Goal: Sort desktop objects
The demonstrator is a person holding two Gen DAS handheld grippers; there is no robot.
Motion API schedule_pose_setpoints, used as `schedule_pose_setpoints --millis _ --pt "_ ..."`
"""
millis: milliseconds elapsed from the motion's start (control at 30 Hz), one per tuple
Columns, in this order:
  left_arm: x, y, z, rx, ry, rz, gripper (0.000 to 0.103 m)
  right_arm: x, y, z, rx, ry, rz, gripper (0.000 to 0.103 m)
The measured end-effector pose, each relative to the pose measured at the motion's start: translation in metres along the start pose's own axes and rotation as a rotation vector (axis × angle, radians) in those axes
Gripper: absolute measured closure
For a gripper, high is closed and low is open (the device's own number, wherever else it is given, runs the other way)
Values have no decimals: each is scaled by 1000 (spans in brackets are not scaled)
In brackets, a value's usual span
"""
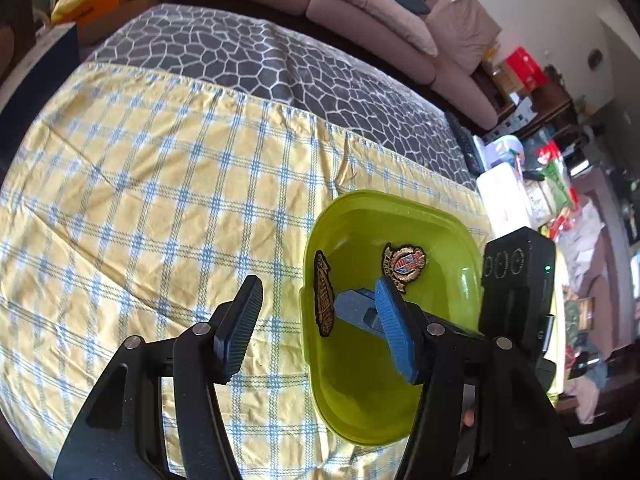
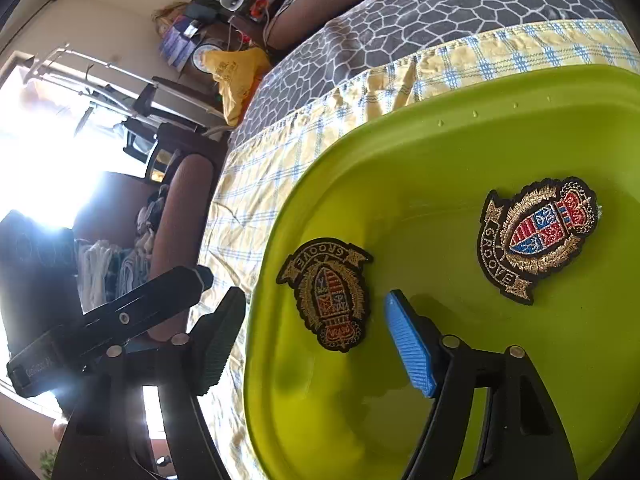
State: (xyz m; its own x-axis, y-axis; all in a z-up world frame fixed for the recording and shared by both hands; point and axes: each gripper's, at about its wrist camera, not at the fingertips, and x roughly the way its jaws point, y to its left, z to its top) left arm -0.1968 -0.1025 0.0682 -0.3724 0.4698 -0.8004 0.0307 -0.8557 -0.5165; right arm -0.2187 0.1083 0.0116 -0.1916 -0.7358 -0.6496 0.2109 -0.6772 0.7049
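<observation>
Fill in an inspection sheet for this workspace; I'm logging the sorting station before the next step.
Surface: yellow checked cloth over a grey patterned cover.
Job's things: green tray holding two embroidered patches, a narrow patch and a crest patch, lying flat and apart.
Clutter: nothing seen on the cloth.
Grippers: left hand-held gripper open, straddling the tray's rim; right hand-held gripper open, empty, one finger over the tray.
Cables: nothing seen.
Surroundings: brown sofa, yellow bag, crowded shelves, bright window.
</observation>
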Motion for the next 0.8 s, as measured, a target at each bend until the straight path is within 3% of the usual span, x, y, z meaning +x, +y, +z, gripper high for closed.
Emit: schedule_pose_setpoints --millis 167,333,433,500,567,700,733,800 --pt "14 34 2 -165 51 -185 47 16 1 2 23 20 40 25" --pt "27 50 1 -255 90 -281 47 28 5 3 54 62 97 24" --pt "33 54 1 -291 102 -327 47 31 11 3 28 62 72 24" --pt "36 55 1 -304 108 -347 47 31 12 3 37 57 82 33" --pt "38 55 1 -311 112 -353 47 31 13 3 38 55 92 60" --pt "43 56 3 -329 119 -369 47 29 16 3 26 46 89 73" --pt "43 56 4 -327 116 -357 47 27 16 3 26 41 100 83" --pt "40 57 5 -323 102 -335 47 23 14 3 44 19 116 90"
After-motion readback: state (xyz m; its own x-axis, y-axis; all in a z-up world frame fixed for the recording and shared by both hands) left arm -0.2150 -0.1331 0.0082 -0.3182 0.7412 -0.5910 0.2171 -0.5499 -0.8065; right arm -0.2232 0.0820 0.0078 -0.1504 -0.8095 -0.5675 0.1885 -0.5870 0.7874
